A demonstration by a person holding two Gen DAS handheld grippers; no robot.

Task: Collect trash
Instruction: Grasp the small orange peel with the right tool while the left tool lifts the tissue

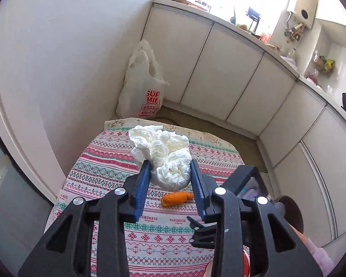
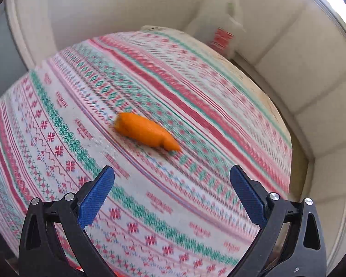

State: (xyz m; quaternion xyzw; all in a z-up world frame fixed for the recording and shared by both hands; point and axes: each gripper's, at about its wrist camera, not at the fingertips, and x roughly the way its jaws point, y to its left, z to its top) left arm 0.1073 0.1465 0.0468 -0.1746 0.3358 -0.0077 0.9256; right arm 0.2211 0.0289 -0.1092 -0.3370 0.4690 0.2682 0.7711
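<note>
1. Trash here means 2 things: a crumpled white tissue [image 1: 160, 154] and a small orange piece [image 1: 176, 198] that looks like carrot.
2. Both blue pads of the left gripper [image 1: 170, 170] squeeze the tissue, one on each side, and it is up off the patterned tablecloth [image 1: 99, 175].
3. Most of the tissue puffs out past the fingertips.
4. The orange piece lies on the cloth, under the tissue, and nothing touches it.
5. With nothing between its fingers, the right gripper [image 2: 171, 177] is spread wide above the cloth. The orange piece [image 2: 147, 131] is just ahead of it.
6. A white plastic bag [image 1: 141, 85] with red letters stands on the floor by the cupboards [image 1: 221, 69], past the far edge of the cloth.
</note>
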